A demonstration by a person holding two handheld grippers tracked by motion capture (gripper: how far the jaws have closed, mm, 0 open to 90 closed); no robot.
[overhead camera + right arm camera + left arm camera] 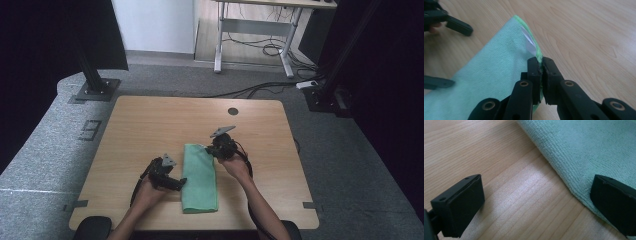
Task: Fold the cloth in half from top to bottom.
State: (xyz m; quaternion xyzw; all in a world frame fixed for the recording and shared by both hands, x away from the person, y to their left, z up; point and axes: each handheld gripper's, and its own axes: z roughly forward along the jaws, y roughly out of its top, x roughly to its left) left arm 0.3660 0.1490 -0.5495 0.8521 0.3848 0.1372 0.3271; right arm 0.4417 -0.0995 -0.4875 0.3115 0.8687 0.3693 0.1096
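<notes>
Right gripper (541, 65) pinching the green cloth (491, 72) at its edge, left gripper (536, 202) gaping at the opposite edge.

Right jaws are clamping the hem just below the white tag (529, 41); left jaws are standing released, one pad over the cloth rim. Cloth is lying folded mid-table (150, 125), soft and light, likely draping and sliding, so corners or hems are grabbing best. No containers around.

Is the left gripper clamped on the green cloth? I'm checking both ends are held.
No: the left gripper stands open, one jaw over the green cloth.
</notes>
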